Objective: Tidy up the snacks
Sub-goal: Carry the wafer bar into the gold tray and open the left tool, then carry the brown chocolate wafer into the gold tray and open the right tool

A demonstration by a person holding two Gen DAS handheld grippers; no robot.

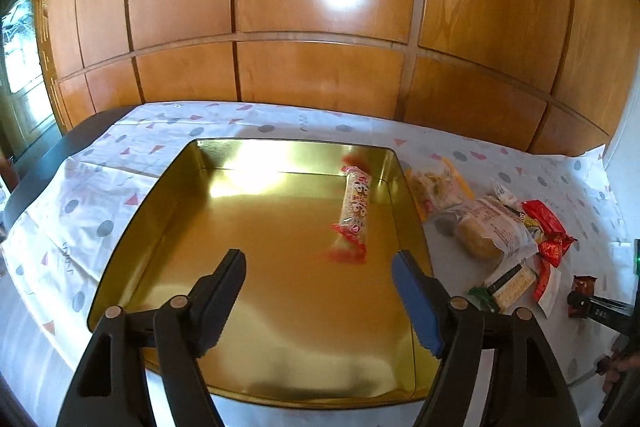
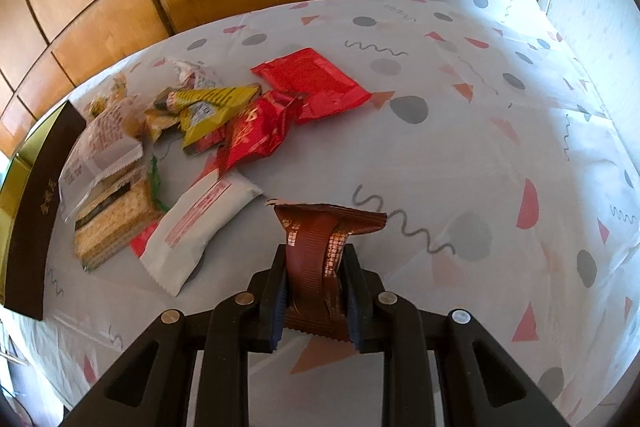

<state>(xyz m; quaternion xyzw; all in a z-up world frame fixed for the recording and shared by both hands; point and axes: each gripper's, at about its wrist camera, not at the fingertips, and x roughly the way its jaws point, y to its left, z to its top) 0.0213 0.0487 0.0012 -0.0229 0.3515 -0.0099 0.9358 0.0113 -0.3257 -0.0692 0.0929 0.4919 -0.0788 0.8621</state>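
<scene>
A gold tin tray [image 1: 132,227] lies on the patterned cloth. One long red-and-white snack bar [image 1: 354,213] lies inside it near the right wall. My left gripper [image 1: 318,263] is open and empty above the tray's near half. My right gripper [image 2: 316,255] is shut on a brown snack packet [image 2: 320,247], held just above the cloth; it also shows in the left wrist view [image 1: 582,291]. A pile of snacks lies right of the tray: a white packet [image 2: 200,227], a cracker pack [image 2: 112,227], red packets [image 2: 312,83], a yellow packet [image 2: 212,107] and a bun [image 1: 480,233].
The tray's dark outer wall [image 2: 36,207] stands at the left of the right wrist view. A wooden panelled wall [image 1: 320,7] rises behind the table. The patterned cloth [image 2: 480,147] stretches to the right of the pile.
</scene>
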